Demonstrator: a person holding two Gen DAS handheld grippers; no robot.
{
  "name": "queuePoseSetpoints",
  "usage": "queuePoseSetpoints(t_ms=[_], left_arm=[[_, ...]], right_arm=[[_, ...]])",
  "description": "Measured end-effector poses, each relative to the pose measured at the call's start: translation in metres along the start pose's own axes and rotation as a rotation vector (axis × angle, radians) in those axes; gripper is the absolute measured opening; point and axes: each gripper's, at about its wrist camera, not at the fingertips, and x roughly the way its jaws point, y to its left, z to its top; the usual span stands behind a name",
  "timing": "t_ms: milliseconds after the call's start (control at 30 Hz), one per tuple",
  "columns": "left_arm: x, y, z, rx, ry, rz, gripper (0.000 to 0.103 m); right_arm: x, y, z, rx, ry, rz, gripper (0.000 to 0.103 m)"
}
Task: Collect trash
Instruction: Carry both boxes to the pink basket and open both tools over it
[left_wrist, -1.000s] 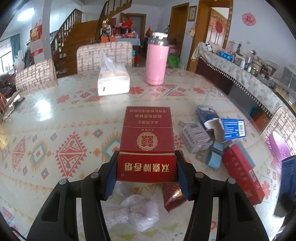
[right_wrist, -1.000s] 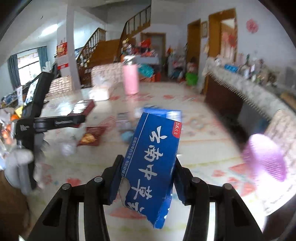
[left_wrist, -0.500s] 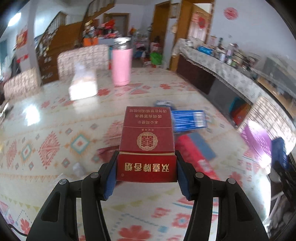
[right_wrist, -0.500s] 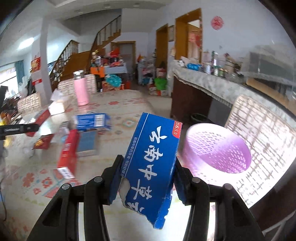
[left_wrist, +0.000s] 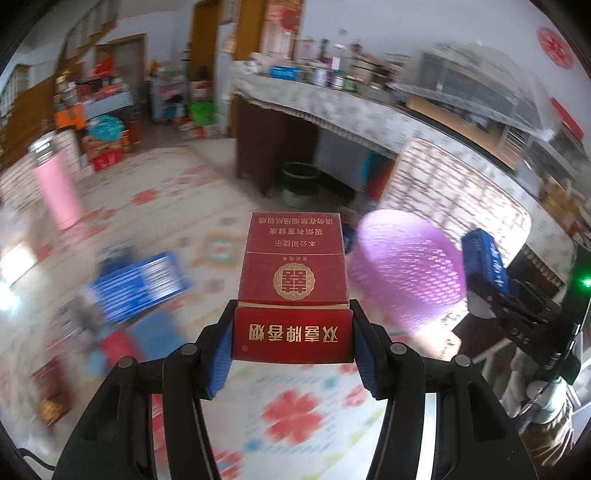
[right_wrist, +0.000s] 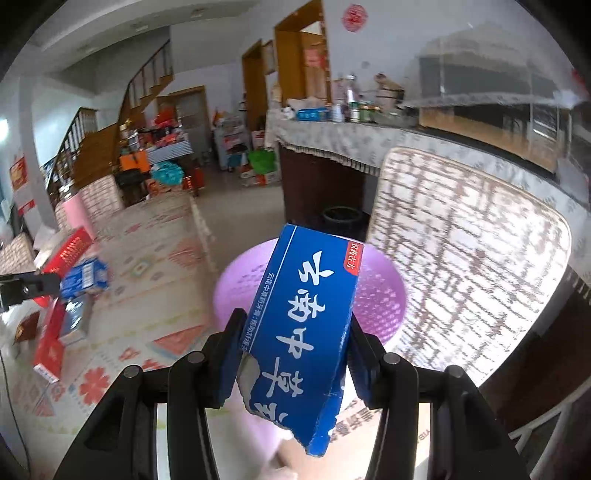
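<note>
My left gripper (left_wrist: 292, 345) is shut on a red cigarette carton (left_wrist: 293, 273) and holds it in the air above the table, left of a purple mesh basket (left_wrist: 406, 266). My right gripper (right_wrist: 293, 363) is shut on a torn blue box with white Chinese print (right_wrist: 306, 332), held just in front of and above the purple basket (right_wrist: 376, 299). The right gripper with the blue box (left_wrist: 484, 262) shows at the right of the left wrist view. The basket sits off the table's right edge, beside a woven chair back (right_wrist: 469, 251).
Loose trash lies on the patterned tablecloth (right_wrist: 155, 258): a blue box (left_wrist: 140, 284), red boxes (right_wrist: 50, 343) and small cartons. A pink bottle (left_wrist: 59, 192) stands at the far left. A draped sideboard (right_wrist: 332, 140) and a dark bin (right_wrist: 341, 218) are beyond the table.
Both grippers have swung right with their boxes still held. The purple basket has come close under the right gripper and beside the left one; the table trash has slid left in view.
</note>
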Motion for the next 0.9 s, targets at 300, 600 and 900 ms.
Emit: queuePoseSetpoints(t_ms=[300,600,900], left_arm=[[0.076,-0.072,0.051,0.053,0.072,-0.118,0.055],[0.109,-0.097,0.068,0.074,0.113,-0.115,0.061],[0.065,-0.088,0.035,0.079,0.100,-0.091,0.072]], right_arm=[[0.031,-0.038,0.019,0.043,0.021,-0.015,0.055],[0.068,-0.043,0.028,0.036,0.069,-0.005,0.063],[0.057,-0.034,0.015,0.067,0.073,0.029,0.069]])
